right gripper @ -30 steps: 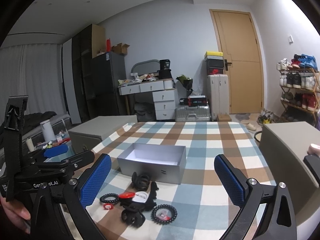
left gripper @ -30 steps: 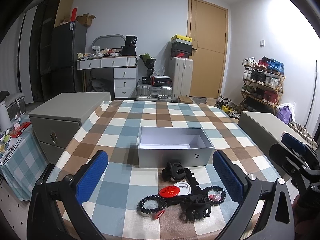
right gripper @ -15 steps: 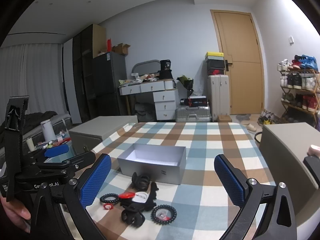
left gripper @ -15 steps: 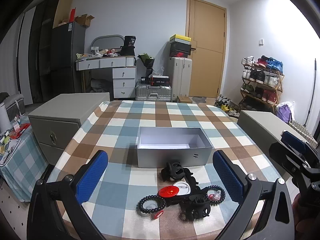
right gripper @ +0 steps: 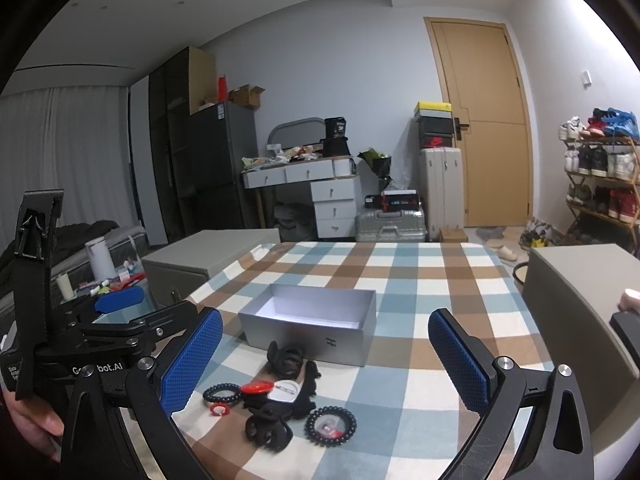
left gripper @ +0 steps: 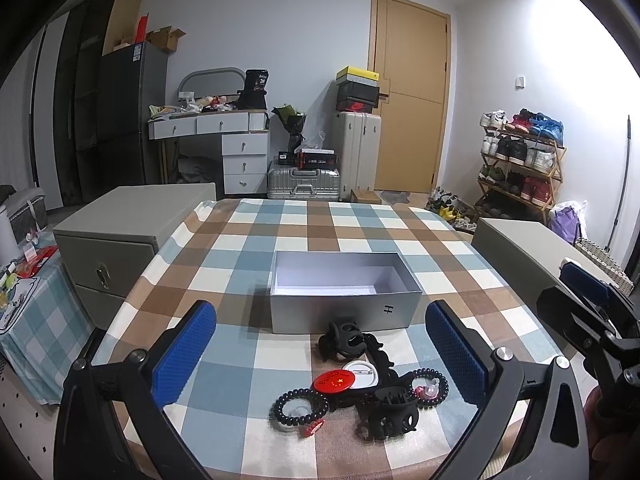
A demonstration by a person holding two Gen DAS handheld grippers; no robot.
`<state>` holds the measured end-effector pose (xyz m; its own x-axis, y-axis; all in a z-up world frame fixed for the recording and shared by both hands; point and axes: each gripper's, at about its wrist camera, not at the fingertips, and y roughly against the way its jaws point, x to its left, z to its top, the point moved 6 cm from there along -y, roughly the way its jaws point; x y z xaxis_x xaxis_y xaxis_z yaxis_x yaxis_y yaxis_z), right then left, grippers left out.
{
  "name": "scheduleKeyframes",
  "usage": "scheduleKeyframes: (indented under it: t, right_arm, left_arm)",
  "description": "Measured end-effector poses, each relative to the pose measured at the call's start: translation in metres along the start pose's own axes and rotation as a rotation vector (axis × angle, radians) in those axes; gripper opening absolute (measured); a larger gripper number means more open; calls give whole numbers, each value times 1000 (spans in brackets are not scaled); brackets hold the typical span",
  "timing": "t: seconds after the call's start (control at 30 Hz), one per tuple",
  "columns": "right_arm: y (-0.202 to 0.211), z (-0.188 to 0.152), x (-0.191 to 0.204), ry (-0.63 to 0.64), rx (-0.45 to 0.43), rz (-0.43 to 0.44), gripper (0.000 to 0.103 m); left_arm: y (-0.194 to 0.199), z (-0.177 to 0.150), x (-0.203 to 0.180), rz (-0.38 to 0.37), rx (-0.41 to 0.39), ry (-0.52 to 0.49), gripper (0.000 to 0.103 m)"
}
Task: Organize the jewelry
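Observation:
An open silver box [left gripper: 345, 295] stands mid-table, empty; it also shows in the right wrist view [right gripper: 310, 326]. In front of it lies a pile of accessories: black hair claws [left gripper: 345, 339] [left gripper: 390, 412], black bead bracelets [left gripper: 298, 408] [right gripper: 331, 420], a red round badge [left gripper: 334, 381] and a white badge [left gripper: 362, 372]. My left gripper [left gripper: 320, 360] is open and empty, held above the pile. My right gripper [right gripper: 326, 360] is open and empty, also above the pile.
The table has a checked cloth [left gripper: 280, 232]. Grey cabinets stand at its left [left gripper: 116, 236] and right [left gripper: 520, 248]. A shoe rack [left gripper: 520, 160], suitcases [left gripper: 304, 182] and a desk [left gripper: 216, 136] line the far wall.
Both grippers have stayed nearly still and open. The objects on the table have not moved.

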<state>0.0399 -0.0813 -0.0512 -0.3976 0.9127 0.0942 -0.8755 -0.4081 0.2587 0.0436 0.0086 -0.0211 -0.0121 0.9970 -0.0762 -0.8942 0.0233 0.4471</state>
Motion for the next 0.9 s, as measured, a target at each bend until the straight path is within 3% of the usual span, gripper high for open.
scheduleKeyframes:
  t: [0.5, 0.67, 0.9]
  right_arm:
    - [-10, -11, -3, -8, 50, 32, 103]
    - [-28, -30, -5, -6, 137, 56, 103]
    - [-62, -74, -23, -33, 324, 19, 103]
  left_arm:
    - [-6, -3, 6, -6, 19, 12, 102]
    - [-9, -10, 11, -10, 34, 14, 102]
    - [-17, -28, 29, 16, 85, 38, 102]
